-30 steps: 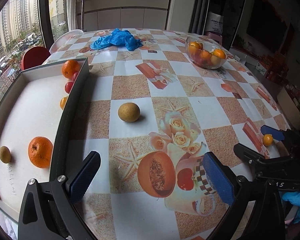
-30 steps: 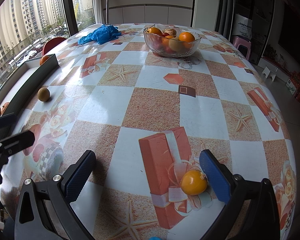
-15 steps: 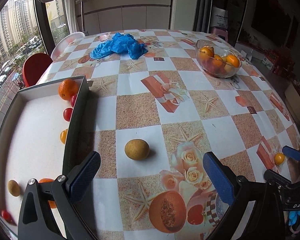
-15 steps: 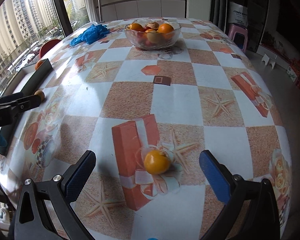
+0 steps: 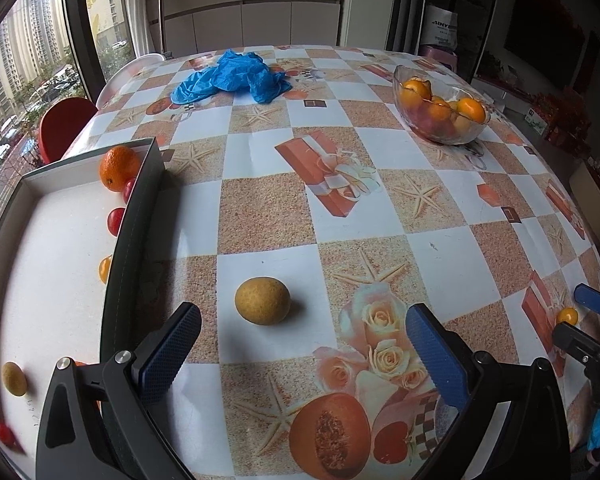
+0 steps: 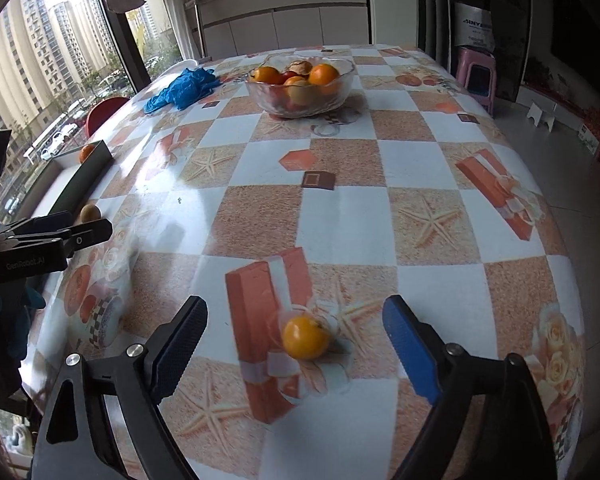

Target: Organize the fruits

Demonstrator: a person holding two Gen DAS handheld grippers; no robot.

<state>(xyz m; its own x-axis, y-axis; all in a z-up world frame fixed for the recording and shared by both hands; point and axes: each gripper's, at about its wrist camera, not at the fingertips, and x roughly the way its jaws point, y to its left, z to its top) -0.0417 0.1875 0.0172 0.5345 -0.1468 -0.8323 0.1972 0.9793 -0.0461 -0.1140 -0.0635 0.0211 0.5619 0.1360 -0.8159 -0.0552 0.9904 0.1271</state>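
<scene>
Right wrist view: my right gripper (image 6: 294, 350) gapes wide and empty, the small orange fruit (image 6: 306, 337) lying between its fingers on the table (image 6: 360, 208).

Left wrist view: my left gripper (image 5: 302, 344) is equally spread, gripping nothing; the yellow-brown fruit (image 5: 262, 300) sits on the cloth just ahead and slightly left of centre, apart from both pads, beside the tray (image 5: 134, 216) that already has fruit in it. That fruit is nearly round, long axis lying crosswise if anything. Each hand is nearest its own fruit; judging by this, the right needs only to close, the left a short reach forward first. The glass bowl (image 6: 300, 100) stands well apart.
</scene>
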